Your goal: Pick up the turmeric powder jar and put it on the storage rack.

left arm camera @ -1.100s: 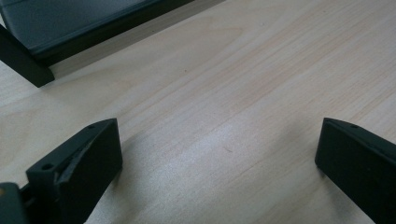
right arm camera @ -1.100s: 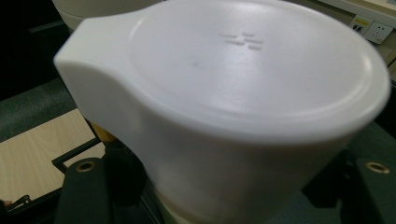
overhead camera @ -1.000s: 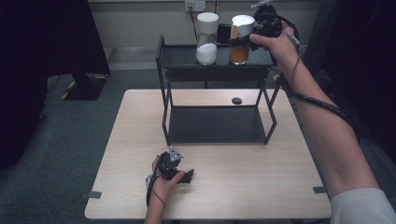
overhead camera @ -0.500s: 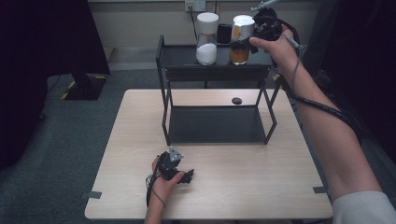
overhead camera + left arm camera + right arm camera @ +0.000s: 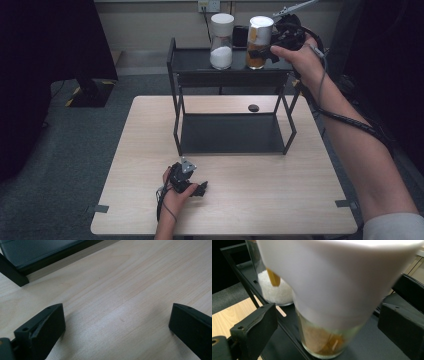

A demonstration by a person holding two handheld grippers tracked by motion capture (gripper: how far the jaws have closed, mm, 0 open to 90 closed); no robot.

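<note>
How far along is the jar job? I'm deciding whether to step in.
Done: both jars stand on the rack's top shelf, the white-grain jar beside the amber jar. In hand: the right gripper has just been opening; its jaws now flank the amber jar without pressing it. Left: drawing that gripper clear. The left gripper rests open over the table, idle.

1. No readable text, brand, number or sign appears in any of the three views.
2. The orange label on the jar (image 5: 260,35) with brown contents is too small and blurred to make out.
</note>
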